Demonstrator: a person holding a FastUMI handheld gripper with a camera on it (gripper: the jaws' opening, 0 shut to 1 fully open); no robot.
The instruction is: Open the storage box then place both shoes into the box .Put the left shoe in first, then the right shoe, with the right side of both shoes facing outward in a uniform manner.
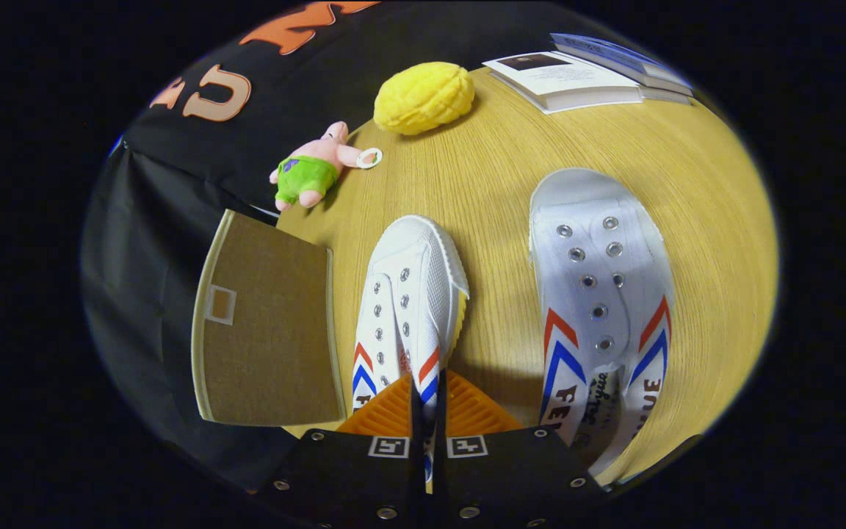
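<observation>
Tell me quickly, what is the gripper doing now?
Gripper: shut on the left-hand shoe, jaws pinching its side wall by the collar. The other shoe lies free on the table.

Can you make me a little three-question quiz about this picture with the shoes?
1. True or false: the gripper is shut on the side wall of a white canvas shoe.
2. What lies just beside that shoe, away from the other white canvas shoe? A) brown fabric storage box B) yellow knobbly plush C) white books
3. Fill in: the pink plush toy wears ___ shorts.

Key: 1 true; 2 A; 3 green.
</observation>
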